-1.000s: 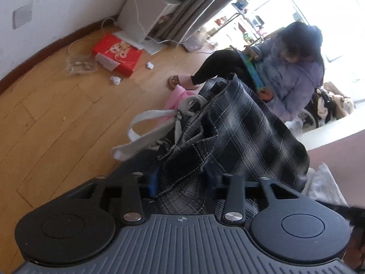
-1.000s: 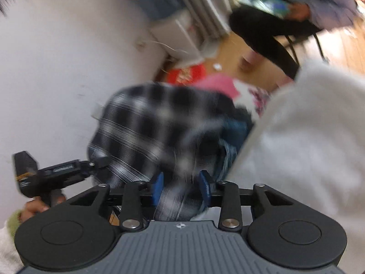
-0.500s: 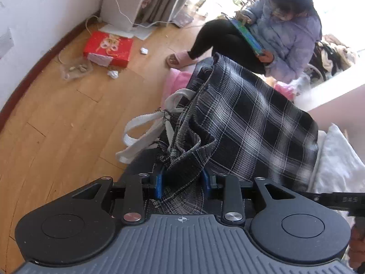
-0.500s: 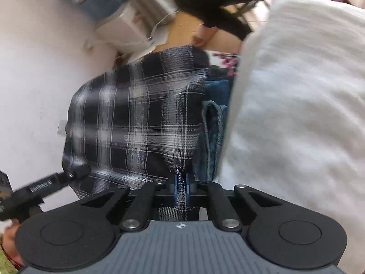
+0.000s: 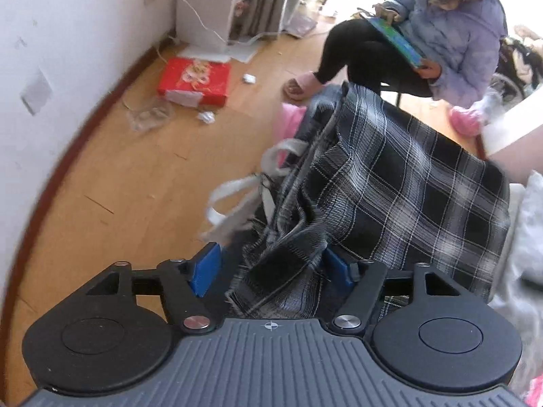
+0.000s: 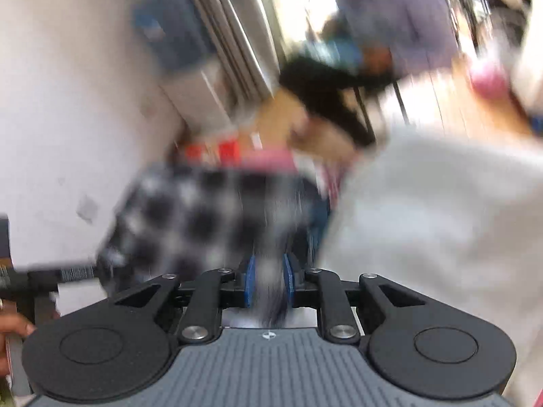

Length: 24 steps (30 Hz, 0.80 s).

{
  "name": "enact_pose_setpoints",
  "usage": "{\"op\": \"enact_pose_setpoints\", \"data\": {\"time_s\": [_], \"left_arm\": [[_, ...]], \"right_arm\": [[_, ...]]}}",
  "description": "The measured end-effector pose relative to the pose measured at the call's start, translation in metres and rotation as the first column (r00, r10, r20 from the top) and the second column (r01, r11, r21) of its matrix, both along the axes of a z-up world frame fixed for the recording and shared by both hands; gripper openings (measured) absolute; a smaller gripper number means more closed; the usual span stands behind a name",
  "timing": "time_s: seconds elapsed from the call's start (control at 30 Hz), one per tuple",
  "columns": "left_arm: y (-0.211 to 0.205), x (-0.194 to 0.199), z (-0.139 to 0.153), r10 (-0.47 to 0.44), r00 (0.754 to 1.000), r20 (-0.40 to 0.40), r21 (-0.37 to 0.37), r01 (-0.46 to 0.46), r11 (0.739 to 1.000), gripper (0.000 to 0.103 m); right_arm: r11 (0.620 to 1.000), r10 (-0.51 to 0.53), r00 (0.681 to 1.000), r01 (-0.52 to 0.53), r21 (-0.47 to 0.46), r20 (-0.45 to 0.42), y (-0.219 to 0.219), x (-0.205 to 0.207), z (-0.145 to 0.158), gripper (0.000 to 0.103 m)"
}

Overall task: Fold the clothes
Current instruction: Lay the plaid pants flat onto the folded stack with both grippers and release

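Hanging between both tongs, the plaid cloth sagged; left tongs stood spread around its hem, right tongs pinched a bunched fold at 6 o'clock.

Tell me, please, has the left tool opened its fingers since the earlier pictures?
Yes. The left tool now stands wide open around the plaid garment, its blue fingers spread apart toward the wooden floor.
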State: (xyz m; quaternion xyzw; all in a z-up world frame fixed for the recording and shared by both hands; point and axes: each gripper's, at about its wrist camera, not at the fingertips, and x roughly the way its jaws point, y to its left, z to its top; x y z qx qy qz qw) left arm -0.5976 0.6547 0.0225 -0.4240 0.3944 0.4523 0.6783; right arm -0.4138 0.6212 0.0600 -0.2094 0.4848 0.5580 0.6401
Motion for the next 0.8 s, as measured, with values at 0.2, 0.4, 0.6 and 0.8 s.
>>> {"op": "enact_pose_setpoints", "data": {"time_s": [0.2,0.4,0.6,0.8], "left_arm": [[-0.015,0.003,0.029,0.079,0.990,-0.116,0.161,-0.060,0.985,0.068],[-0.047,0.000,0.066,0.203,0.970,-0.134,0.262,-0.163,0.951,0.067],[-0.092,0.046,0.056,-0.005,0.987,-0.163,0.231,0.043,0.972,0.060],[-0.090,0.057,0.035,-0.038,0.988,-0.148,0.245,0.074,0.967,0.061]], "right_arm": [[0.991,0.055,0.998,-0.054,0.121,-0.011,0.052,0.016,-0.031,0.015],[0.991,0.067,0.983,-0.045,0.126,-0.168,0.007,0.049,-0.012,0.017],[0.913,0.398,0.908,-0.378,0.153,-0.134,-0.038,0.001,0.016,0.017],[0.876,0.479,0.875,-0.482,-0.031,-0.065,-0.036,-0.053,-0.037,0.014]]}}
